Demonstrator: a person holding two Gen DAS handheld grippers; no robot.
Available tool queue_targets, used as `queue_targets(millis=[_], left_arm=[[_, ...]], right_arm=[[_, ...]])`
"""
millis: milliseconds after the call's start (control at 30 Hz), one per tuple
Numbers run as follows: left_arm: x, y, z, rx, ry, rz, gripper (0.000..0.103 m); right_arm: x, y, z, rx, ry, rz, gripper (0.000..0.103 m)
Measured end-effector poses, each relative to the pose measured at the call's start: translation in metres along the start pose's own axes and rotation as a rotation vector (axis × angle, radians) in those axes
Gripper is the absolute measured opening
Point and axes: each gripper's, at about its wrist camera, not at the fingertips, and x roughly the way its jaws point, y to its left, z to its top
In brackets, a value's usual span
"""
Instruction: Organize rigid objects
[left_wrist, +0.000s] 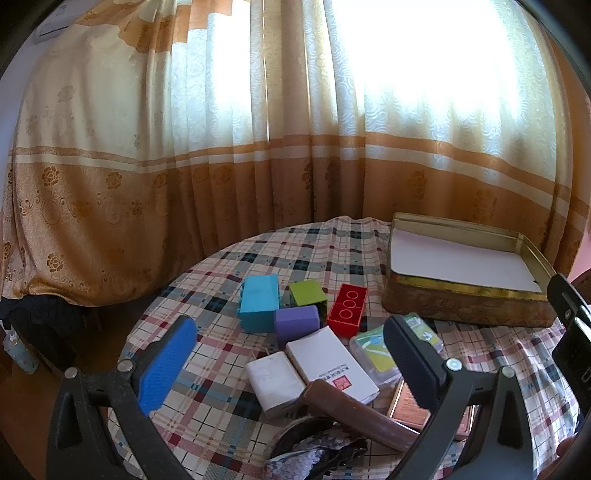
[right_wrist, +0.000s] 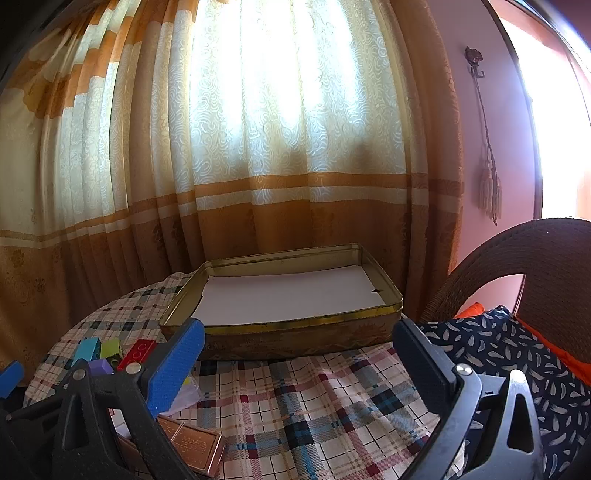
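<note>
Plaid cotton cloth (left_wrist: 221, 402) covered the round table, on which the rigid objects lay in a tight cluster near the left gripper (left_wrist: 291, 363): a turquoise plastic block (left_wrist: 258, 301), a green block (left_wrist: 306, 292), a purple block (left_wrist: 296, 323), a red studded brick (left_wrist: 347, 308), a white cardboard box (left_wrist: 330, 363), a white rectangular charger (left_wrist: 273, 382), a clear plastic case with a green label (left_wrist: 375, 354) and a brown cylindrical handle (left_wrist: 354, 408). At far right stood the empty gold-rimmed tin tray lined with white paper (right_wrist: 295, 295), the likely destination.

Both grippers hovered above the cloth with fingers spread wide and nothing held; the right gripper (right_wrist: 297, 363) faced the tray's near wall.

Several hazards could be judged from this layout. Because the pieces touched one another, a finger descending on one would probably shove its neighbours, and the blocks near the far-left edge might slide off. The loose, wrinkled cloth could drag beneath a pad. The tray's raised wall might catch a low-carried object. A copper-coloured flat box (right_wrist: 195, 446) lay close under the right gripper's left finger and could be struck.
</note>
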Motion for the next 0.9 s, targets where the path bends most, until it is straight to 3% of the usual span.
queue_targets(millis=[900], left_arm=[[0.0000, -0.0010, 0.0013, -0.005, 0.008, -0.012, 0.103]], right_arm=[[0.0006, -0.0023, -0.0010, 0.016, 0.010, -0.001, 0.103]])
